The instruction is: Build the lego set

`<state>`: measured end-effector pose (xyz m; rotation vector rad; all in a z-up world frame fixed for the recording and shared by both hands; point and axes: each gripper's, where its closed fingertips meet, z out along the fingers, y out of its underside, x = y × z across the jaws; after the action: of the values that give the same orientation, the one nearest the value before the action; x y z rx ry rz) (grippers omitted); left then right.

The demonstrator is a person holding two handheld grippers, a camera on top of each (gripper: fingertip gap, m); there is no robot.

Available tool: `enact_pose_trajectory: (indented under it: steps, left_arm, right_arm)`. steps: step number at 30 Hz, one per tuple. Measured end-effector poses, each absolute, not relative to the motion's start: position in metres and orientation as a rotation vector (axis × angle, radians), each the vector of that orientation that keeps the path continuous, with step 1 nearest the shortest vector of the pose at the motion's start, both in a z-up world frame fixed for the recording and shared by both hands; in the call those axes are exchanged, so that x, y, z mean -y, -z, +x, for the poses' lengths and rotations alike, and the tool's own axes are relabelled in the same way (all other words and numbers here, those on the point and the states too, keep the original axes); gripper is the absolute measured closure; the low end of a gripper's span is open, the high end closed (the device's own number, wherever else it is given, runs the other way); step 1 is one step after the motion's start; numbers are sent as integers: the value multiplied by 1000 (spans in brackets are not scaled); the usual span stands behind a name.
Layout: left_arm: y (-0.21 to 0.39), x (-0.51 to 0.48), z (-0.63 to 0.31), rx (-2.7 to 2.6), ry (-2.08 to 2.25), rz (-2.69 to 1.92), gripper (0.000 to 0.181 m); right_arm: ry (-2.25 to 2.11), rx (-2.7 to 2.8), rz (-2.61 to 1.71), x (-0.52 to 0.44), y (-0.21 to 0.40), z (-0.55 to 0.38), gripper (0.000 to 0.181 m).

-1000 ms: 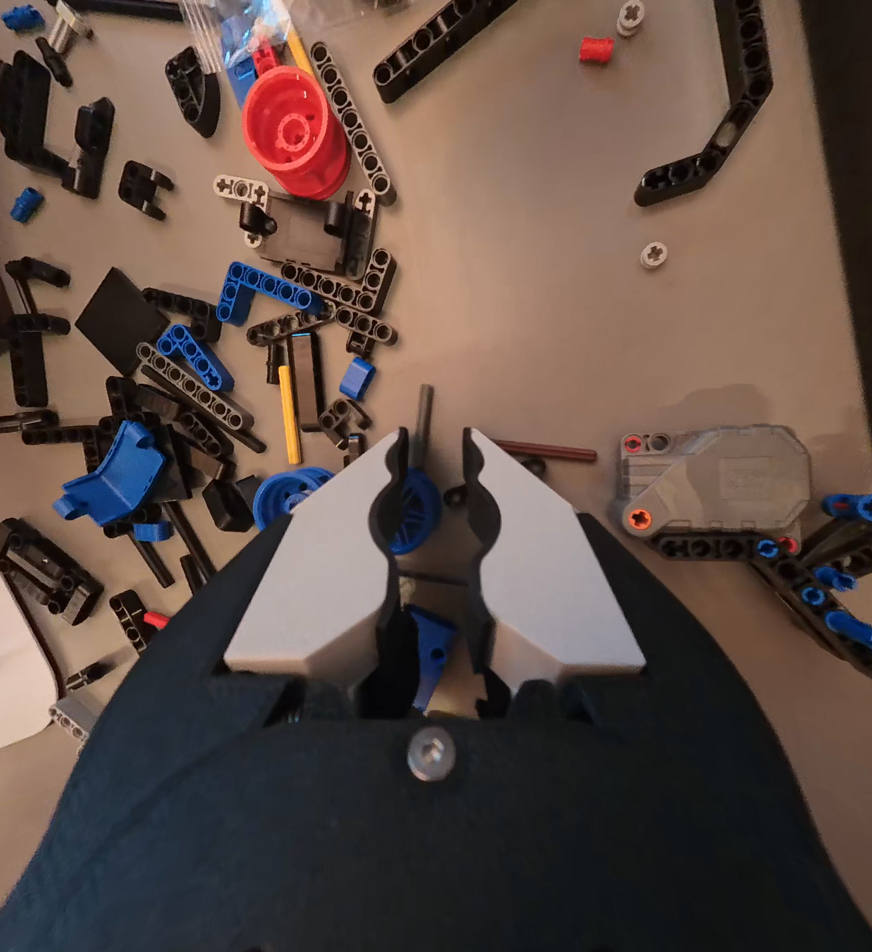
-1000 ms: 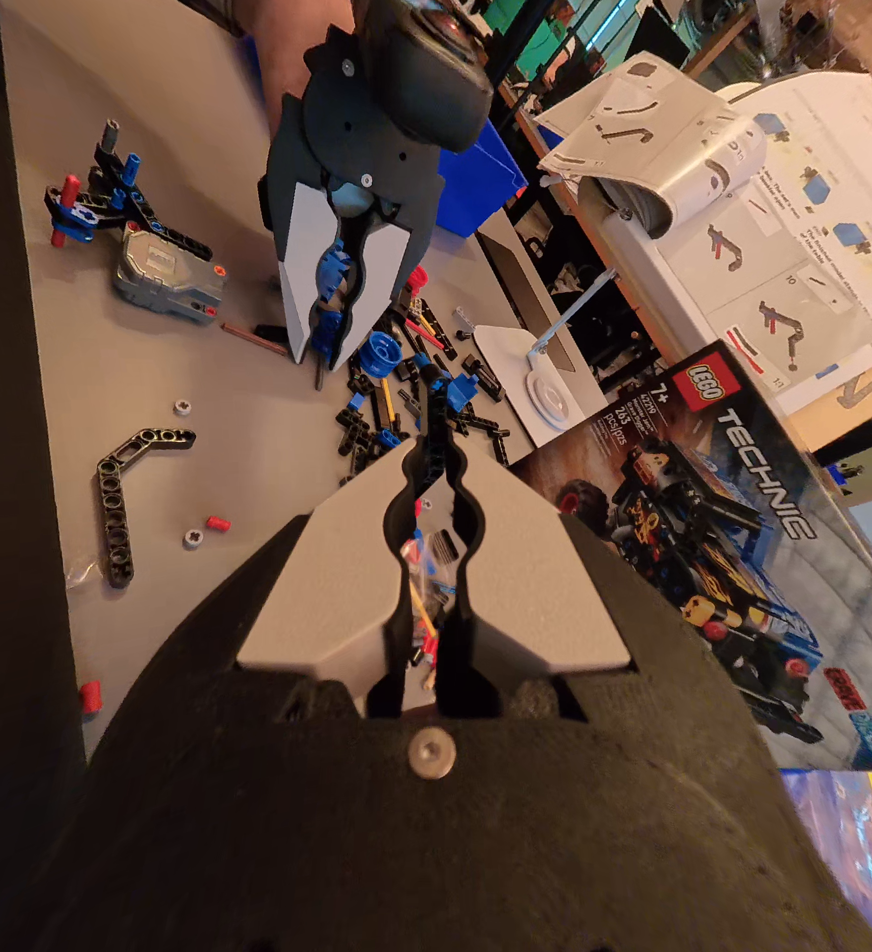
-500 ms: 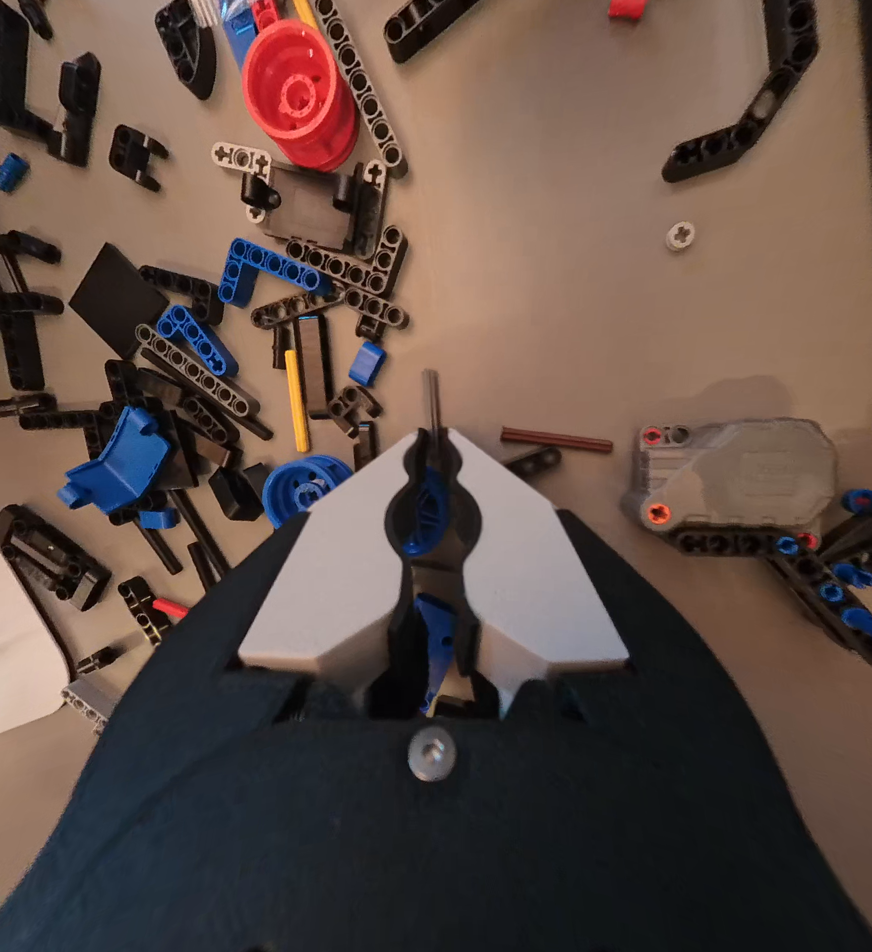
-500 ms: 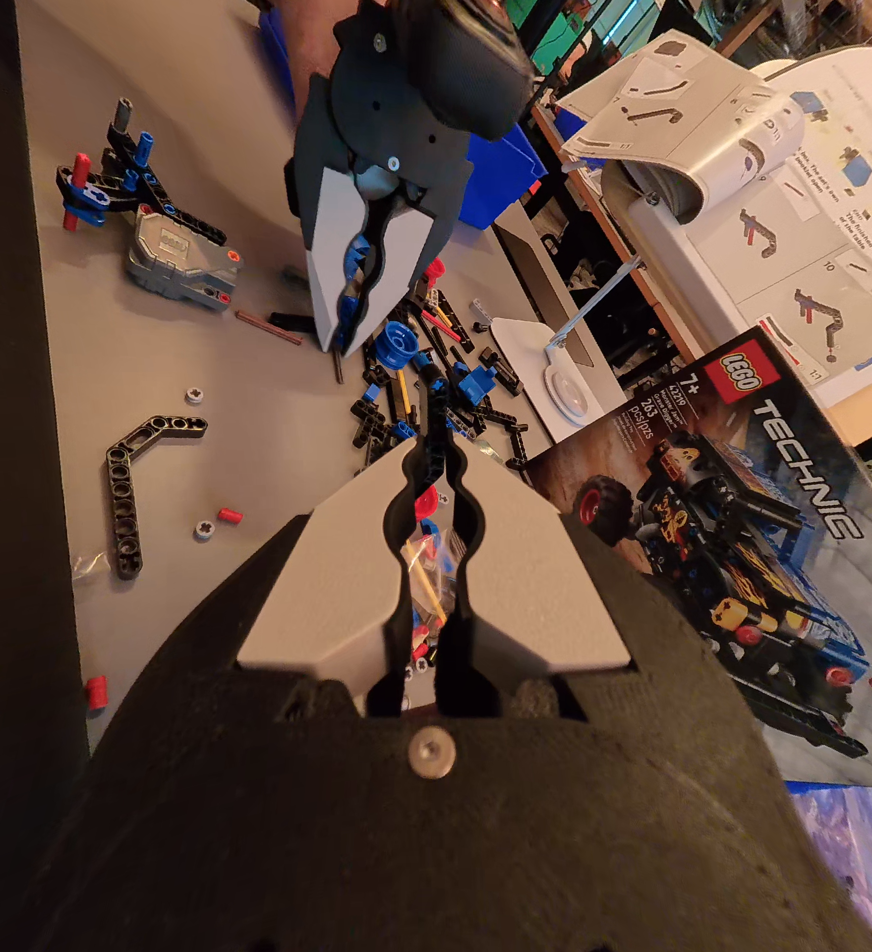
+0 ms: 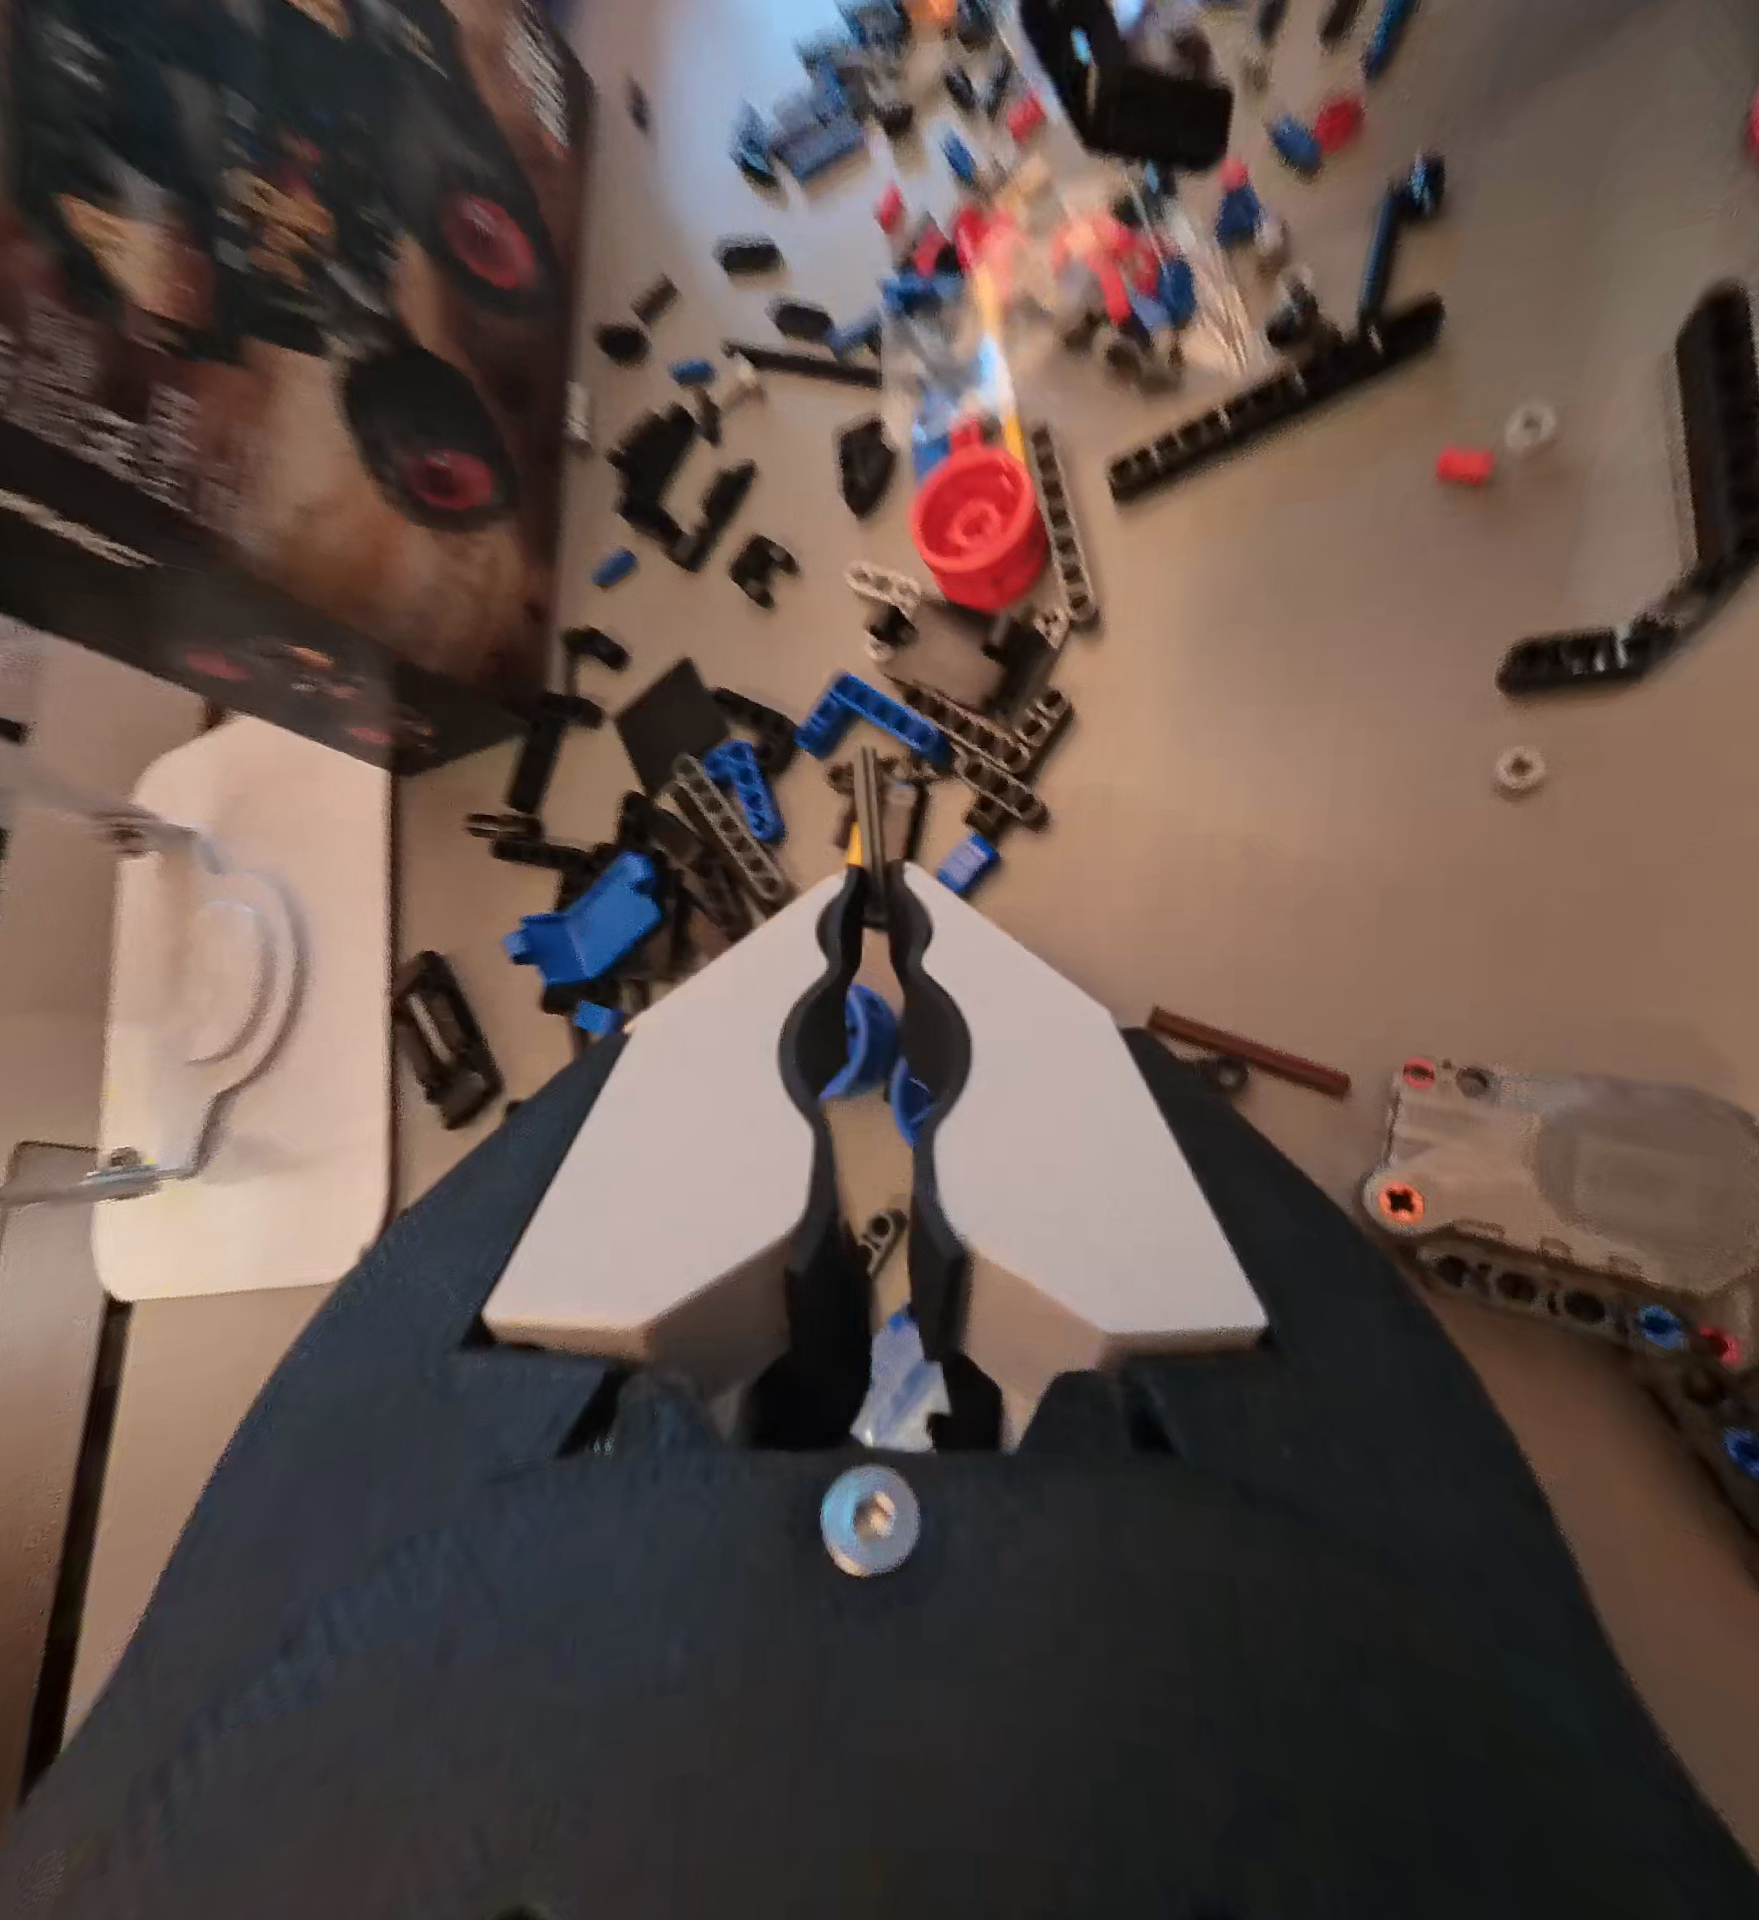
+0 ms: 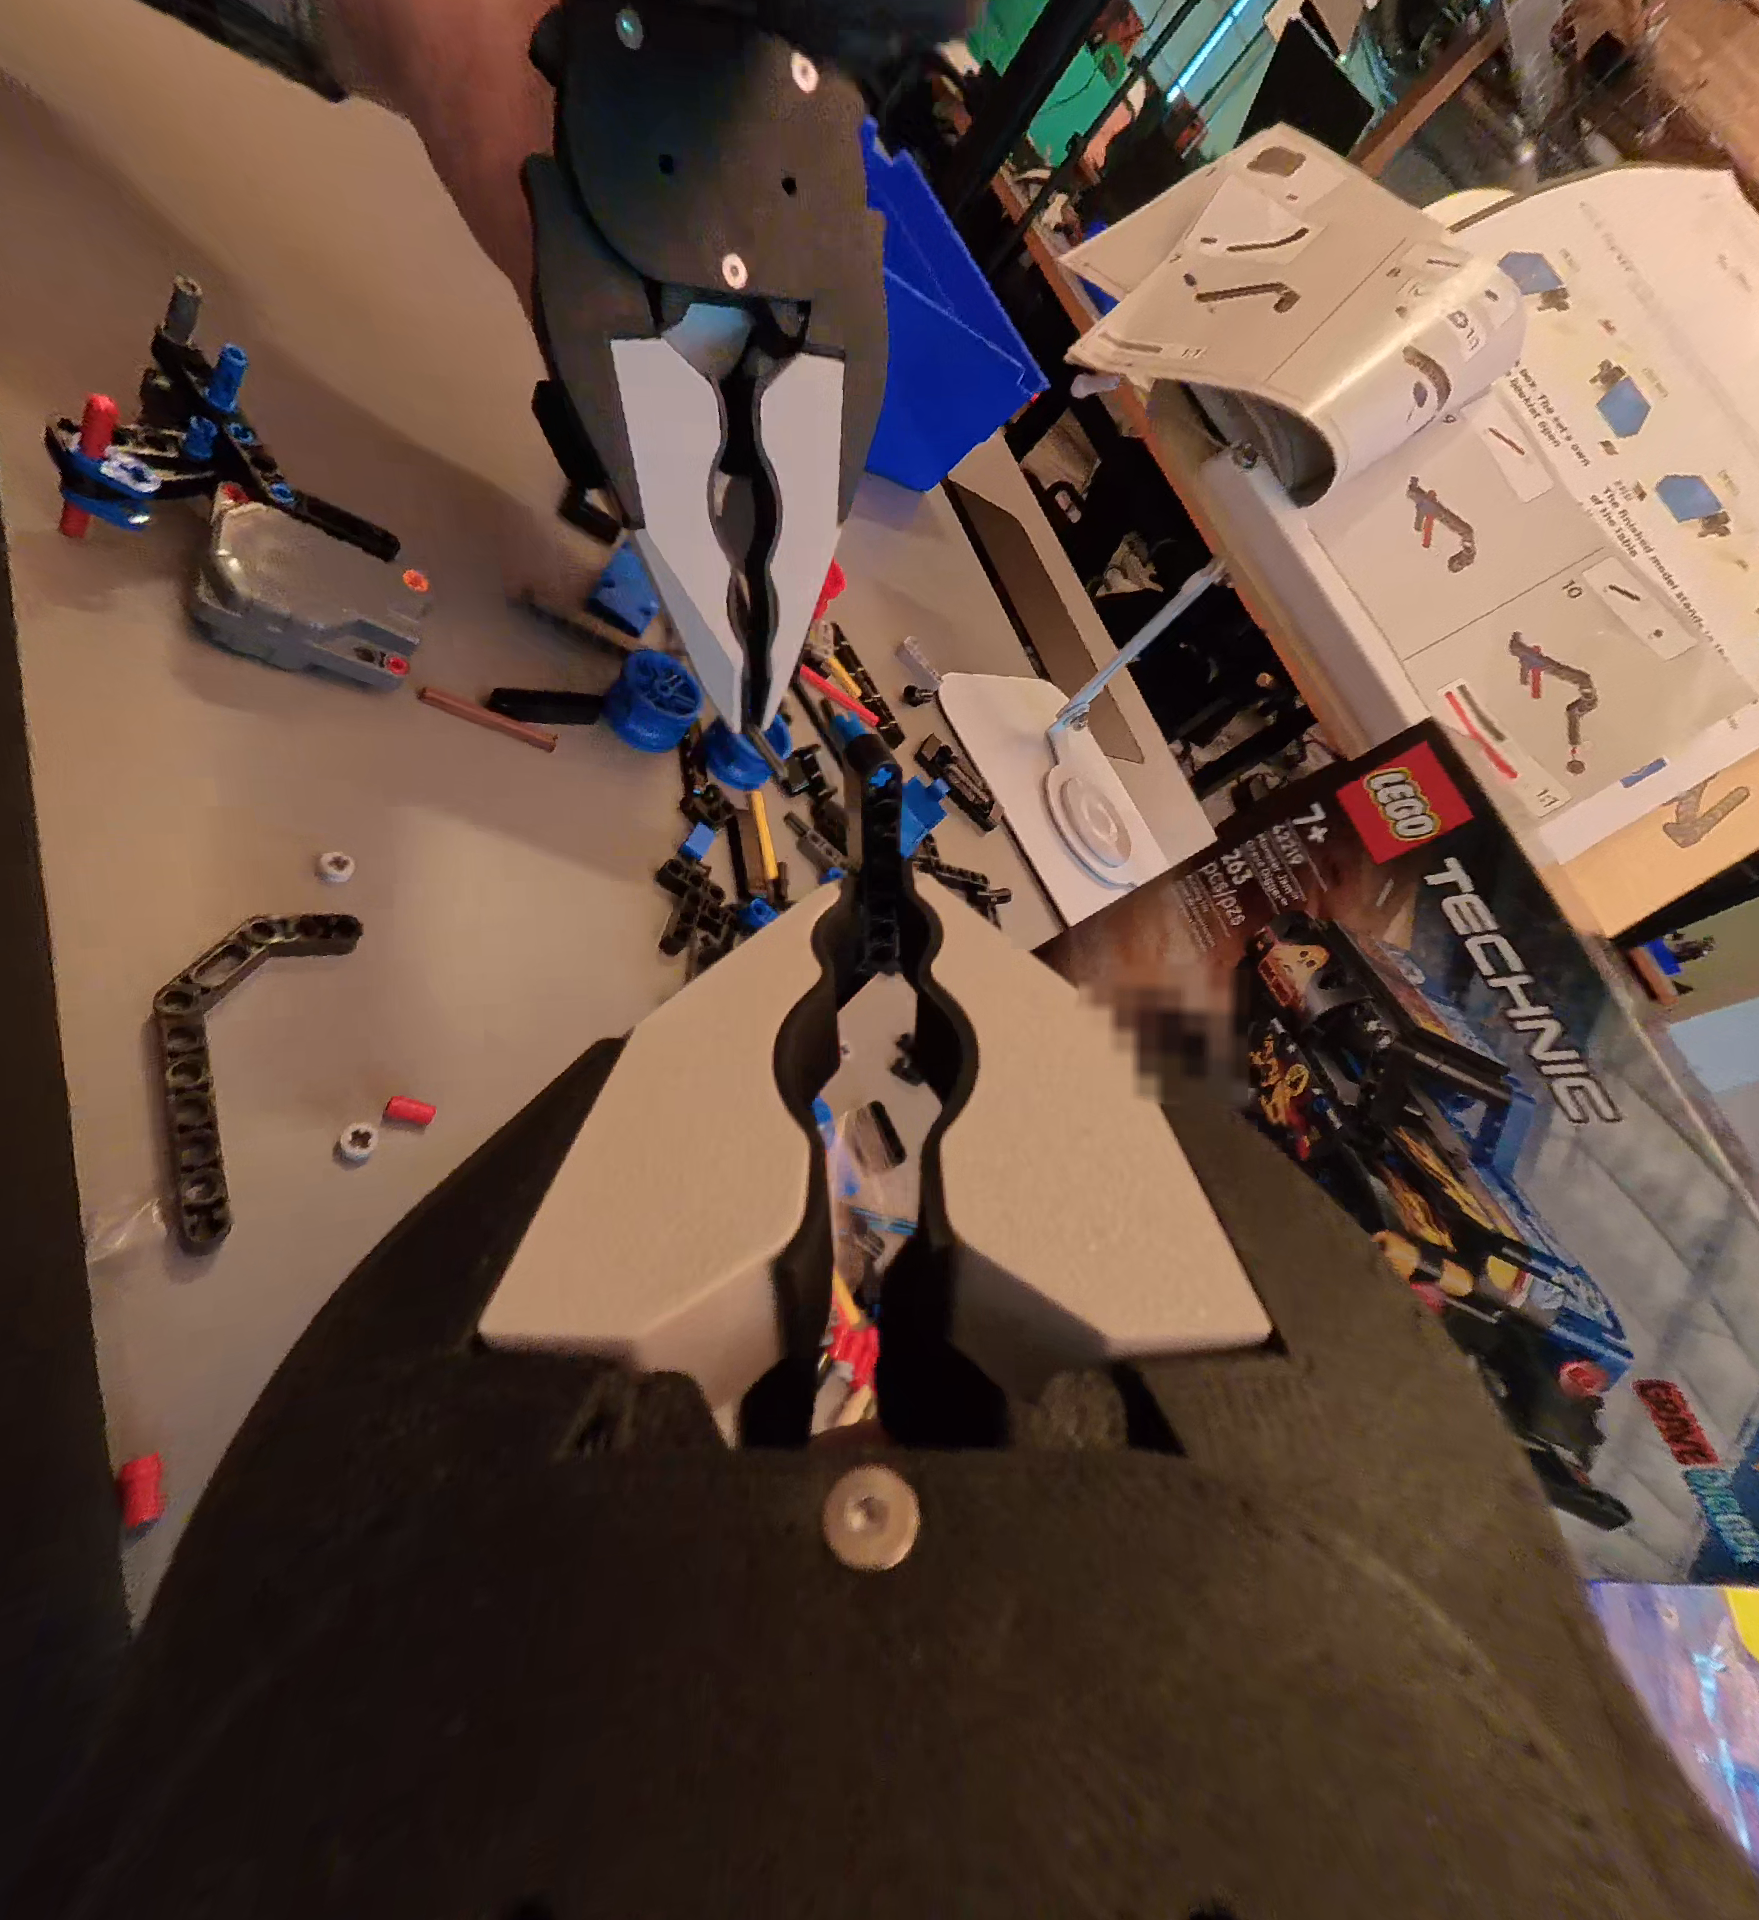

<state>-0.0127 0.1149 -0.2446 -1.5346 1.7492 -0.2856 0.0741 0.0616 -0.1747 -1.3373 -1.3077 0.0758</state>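
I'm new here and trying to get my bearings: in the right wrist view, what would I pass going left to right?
Bent black beam → blue wheel → straight black beam held in the right gripper → white stand base → set box.

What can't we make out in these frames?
- Left wrist view: far parts pile smeared by motion blur; pieces not identifiable.
- Left wrist view: how deep the axle sits in the left claw, which covers it.
- Left wrist view: grey motor assembly cut by right edge.
- Right wrist view: black beam lower end hidden inside the right claw.
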Motion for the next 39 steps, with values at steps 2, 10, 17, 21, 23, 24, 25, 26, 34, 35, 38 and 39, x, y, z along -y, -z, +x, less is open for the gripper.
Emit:
enact_pose_trajectory:
  steps: [2,10,17,21,23,24,25,26,34,35,38,39]
  left_arm:
    - [227,-117,-8,-1666,296,-1496,179]
    - [189,-95,18,-1551,355,-1313,181]
    - [180,-87,27,-1539,370,-1235,181]
    - [176,-83,31,-1544,387,-1250,180]
    - [173,-82,32,-1544,388,-1270,181]
    - [174,-81,32,-1549,399,-1295,180]
    - [176,-77,33,-1572,431,-1330,181]
    - [174,-77,34,-1566,440,-1347,181]
    - [165,-80,37,-1570,433,-1481,181]
    - [163,-80,38,-1577,431,-1488,181]
    - [160,-77,39,-1603,414,-1500,181]
    - [160,-76,39,-1614,409,-1502,181]
  right_arm:
    - [-49,1293,-1335,-68,167,72,176]
    - [0,1276,-1333,-84,153,58,177]
    - [-55,1282,-1346,-84,161,50,176]
    - [-248,1233,-1389,-82,163,45,177]
    - [-399,1181,-1415,-81,160,46,177]
    - [-490,1151,-1434,-81,159,47,176]
    - [-582,1123,-1456,-81,159,48,177]
    - [-663,1091,-1477,-83,159,51,176]
    - [-1002,994,-1515,-79,156,54,177]
    - [-1018,994,-1516,-79,157,53,177]
    - [-1036,990,-1520,-79,158,53,177]
    - [-1037,989,-1521,-79,158,53,177]
